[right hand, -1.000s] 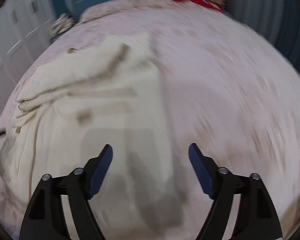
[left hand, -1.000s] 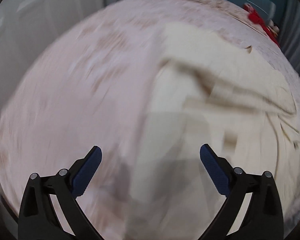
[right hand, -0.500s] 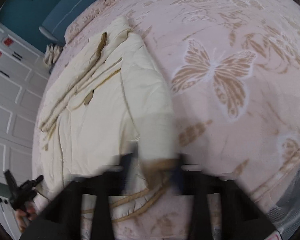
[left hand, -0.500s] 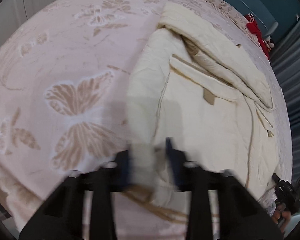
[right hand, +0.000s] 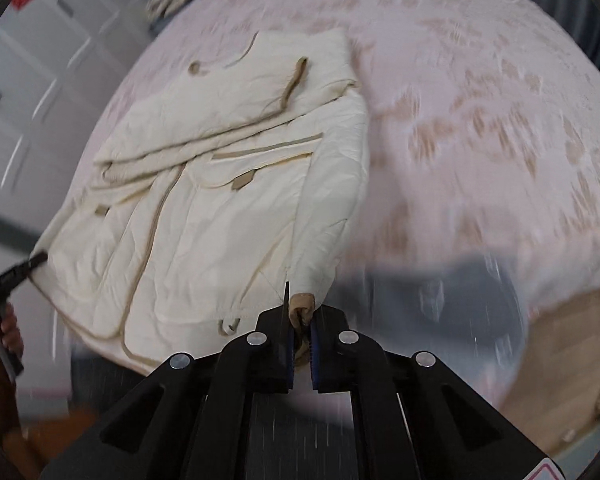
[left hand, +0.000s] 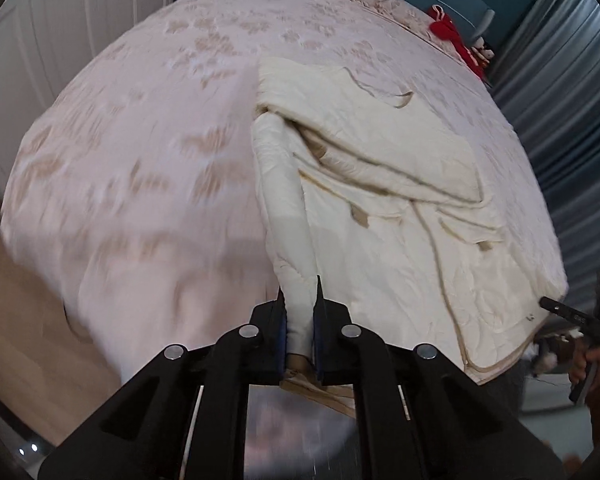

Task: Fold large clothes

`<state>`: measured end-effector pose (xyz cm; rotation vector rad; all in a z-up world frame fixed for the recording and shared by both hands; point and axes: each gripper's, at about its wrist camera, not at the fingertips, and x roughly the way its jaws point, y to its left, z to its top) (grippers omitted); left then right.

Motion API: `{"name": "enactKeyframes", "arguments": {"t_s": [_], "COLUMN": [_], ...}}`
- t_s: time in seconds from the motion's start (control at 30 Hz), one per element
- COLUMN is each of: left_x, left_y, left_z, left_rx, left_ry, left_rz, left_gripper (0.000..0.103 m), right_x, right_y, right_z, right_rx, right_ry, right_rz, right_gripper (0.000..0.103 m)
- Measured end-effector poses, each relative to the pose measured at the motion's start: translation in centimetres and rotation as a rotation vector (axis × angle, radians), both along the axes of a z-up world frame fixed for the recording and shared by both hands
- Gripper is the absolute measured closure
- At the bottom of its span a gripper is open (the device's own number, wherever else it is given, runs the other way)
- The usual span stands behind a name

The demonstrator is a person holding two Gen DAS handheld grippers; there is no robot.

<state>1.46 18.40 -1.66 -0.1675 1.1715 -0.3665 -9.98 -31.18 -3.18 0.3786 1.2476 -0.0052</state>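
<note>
A cream quilted jacket with tan trim lies on a pink bedspread patterned with beige butterflies, its body spread flat ahead of both grippers and one sleeve folded across its upper part. The left gripper is clamped on a fold of the jacket's cream fabric, which rises from the bed in a taut ridge straight into its jaws; those jaws have just been closing, and the cloth is pinched between the blue pads. The right gripper is likewise clenched on the jacket, its jaws having just been closing on a tan cuff at the end of a sleeve that runs up and away from its tips.

In the right wrist view, the jacket's pockets and tan zip line lie ahead and to the left of the gripper. Bare bedspread stretches away to its right. In the left wrist view the jacket lies ahead and to the right. Beyond it at the far edge sits a red item, too small to identify. White panelled doors stand beyond the bed to the left of the right gripper.
</note>
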Motion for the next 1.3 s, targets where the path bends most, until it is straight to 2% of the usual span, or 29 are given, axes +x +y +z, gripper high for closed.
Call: {"name": "enactKeyframes", "arguments": {"t_s": [0.1, 0.17, 0.23, 0.27, 0.33, 0.47, 0.57, 0.67, 0.9, 1.0, 1.07, 1.1, 1.17, 1.23, 1.27, 1.3], "left_x": [-4.5, -4.8, -3.6, -2.4, 0.9, 8.1, 12.5, 16.4, 22.1, 22.9, 22.6, 22.1, 21.1, 19.5, 18.9, 18.1], "left_y": [1.8, 2.4, 2.3, 1.9, 1.3, -0.1, -1.8, -3.4, -4.7, -4.9, -4.9, -4.6, -3.5, -1.6, -0.9, 0.1], "left_z": [3.4, 5.4, 7.1, 7.9, 8.2, 5.9, 3.6, 0.9, -5.3, -8.1, -8.7, -8.4, -7.2, -5.0, -4.1, -2.8], "left_rx": [-0.032, -0.084, -0.115, -0.107, -0.093, -0.073, 0.004, 0.077, 0.138, 0.147, 0.137, 0.114, 0.052, -0.058, -0.105, -0.105], "left_ry": [-0.009, -0.04, -0.107, -0.157, -0.213, -0.231, -0.247, -0.246, -0.161, -0.118, -0.132, -0.15, -0.168, -0.19, -0.195, -0.229], "left_rz": [0.023, 0.048, 0.06, 0.065, 0.096, 0.155, 0.178, 0.198, 0.231, 0.238, 0.238, 0.241, 0.257, 0.287, 0.3, 0.348], "left_gripper": [0.095, 0.095, 0.095, 0.095, 0.095, 0.094, 0.094, 0.094, 0.092, 0.091, 0.09, 0.089, 0.087, 0.08, 0.069, 0.042], "right_x": [-3.2, -3.8, -2.9, -1.6, 0.5, 6.8, 10.9, 14.4, 20.2, 21.5, 21.4, 21.0, 19.4, 17.1, 15.3, 14.3], "right_y": [0.8, 0.5, -0.3, -0.8, -1.7, -4.2, -4.7, -4.5, -4.8, -4.8, -4.9, -5.3, -6.3, -7.1, -7.6, -7.8], "right_z": [3.0, 5.6, 7.7, 9.1, 9.8, 7.5, 4.7, 2.7, -2.4, -4.5, -4.7, -4.2, -2.5, -0.4, 1.1, 2.1], "right_rx": [0.026, 0.048, 0.054, 0.041, 0.019, 0.059, 0.059, 0.017, -0.051, -0.073, -0.061, -0.023, 0.053, 0.068, 0.068, 0.059], "right_ry": [0.008, -0.067, -0.167, -0.245, -0.319, -0.397, -0.427, -0.437, -0.4, -0.387, -0.402, -0.424, -0.504, -0.605, -0.683, -0.723], "right_rz": [0.031, 0.002, -0.027, -0.039, -0.064, -0.164, -0.227, -0.254, -0.316, -0.323, -0.336, -0.353, -0.396, -0.453, -0.477, -0.479], "right_gripper": [0.098, 0.098, 0.098, 0.098, 0.098, 0.098, 0.098, 0.098, 0.098, 0.095, 0.09, 0.086, 0.07, 0.039, 0.036, 0.035]}}
